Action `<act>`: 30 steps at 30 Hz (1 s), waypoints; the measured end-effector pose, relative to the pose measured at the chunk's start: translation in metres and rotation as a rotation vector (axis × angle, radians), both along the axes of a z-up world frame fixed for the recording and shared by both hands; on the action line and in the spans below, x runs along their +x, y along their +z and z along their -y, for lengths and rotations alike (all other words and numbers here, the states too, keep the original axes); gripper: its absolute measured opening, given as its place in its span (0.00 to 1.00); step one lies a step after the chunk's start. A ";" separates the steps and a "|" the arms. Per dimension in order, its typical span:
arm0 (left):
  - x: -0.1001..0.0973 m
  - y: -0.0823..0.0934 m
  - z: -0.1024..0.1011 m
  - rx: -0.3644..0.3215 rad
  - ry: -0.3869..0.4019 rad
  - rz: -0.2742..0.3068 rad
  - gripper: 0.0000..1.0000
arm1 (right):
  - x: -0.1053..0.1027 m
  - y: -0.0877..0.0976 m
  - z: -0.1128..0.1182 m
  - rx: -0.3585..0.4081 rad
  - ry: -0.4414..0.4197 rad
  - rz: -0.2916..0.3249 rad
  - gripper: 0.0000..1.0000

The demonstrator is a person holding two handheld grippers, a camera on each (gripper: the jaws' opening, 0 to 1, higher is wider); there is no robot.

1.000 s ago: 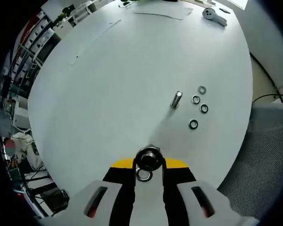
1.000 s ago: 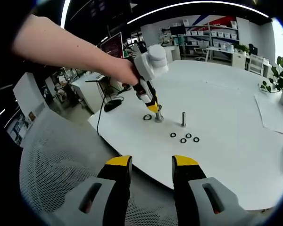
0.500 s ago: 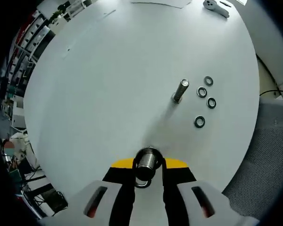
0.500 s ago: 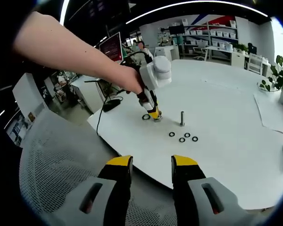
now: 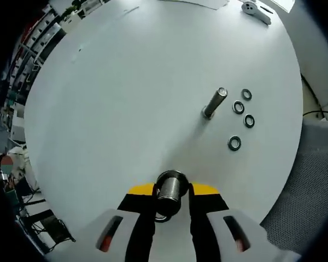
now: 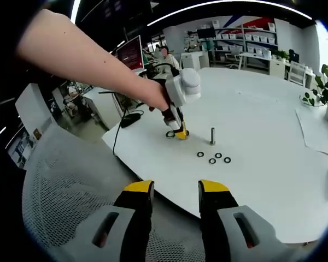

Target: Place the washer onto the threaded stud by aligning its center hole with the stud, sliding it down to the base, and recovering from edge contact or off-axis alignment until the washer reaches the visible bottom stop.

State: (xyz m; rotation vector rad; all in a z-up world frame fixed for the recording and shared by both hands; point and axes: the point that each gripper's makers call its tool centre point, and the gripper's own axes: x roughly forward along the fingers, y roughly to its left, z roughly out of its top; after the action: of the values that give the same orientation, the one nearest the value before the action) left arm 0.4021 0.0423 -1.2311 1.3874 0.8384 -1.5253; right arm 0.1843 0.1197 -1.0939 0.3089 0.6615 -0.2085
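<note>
Left gripper (image 5: 171, 197) clamped on threaded stud (image 5: 170, 187), washer (image 5: 162, 216) beneath jaws. Right gripper (image 6: 172, 192) released, above mesh chair (image 6: 71, 191).

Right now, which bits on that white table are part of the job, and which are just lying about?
Part of the job:
- threaded stud between the left tongs
- washer beside it
- four spare washers
- second upright stud

Lying about:
- paper sheet
- grey tool
- potted plant

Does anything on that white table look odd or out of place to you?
One thing: a washer lies loose on the table beside the stud between the left gripper jaws, not on it. Four more washers lie flat beside a second upright stud. Nothing looks damaged.
</note>
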 end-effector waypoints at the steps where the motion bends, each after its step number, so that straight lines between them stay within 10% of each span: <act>1: 0.002 0.000 0.001 -0.008 0.003 -0.001 0.23 | 0.000 0.000 0.000 0.000 0.000 0.001 0.35; 30: 0.028 -0.006 -0.035 0.010 0.158 -0.020 0.33 | -0.001 0.000 0.001 -0.003 -0.003 0.000 0.35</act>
State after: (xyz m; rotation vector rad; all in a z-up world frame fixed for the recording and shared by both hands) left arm 0.4305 0.0778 -1.2372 1.2839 0.9463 -1.4172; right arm 0.1836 0.1188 -1.0937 0.3070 0.6612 -0.2121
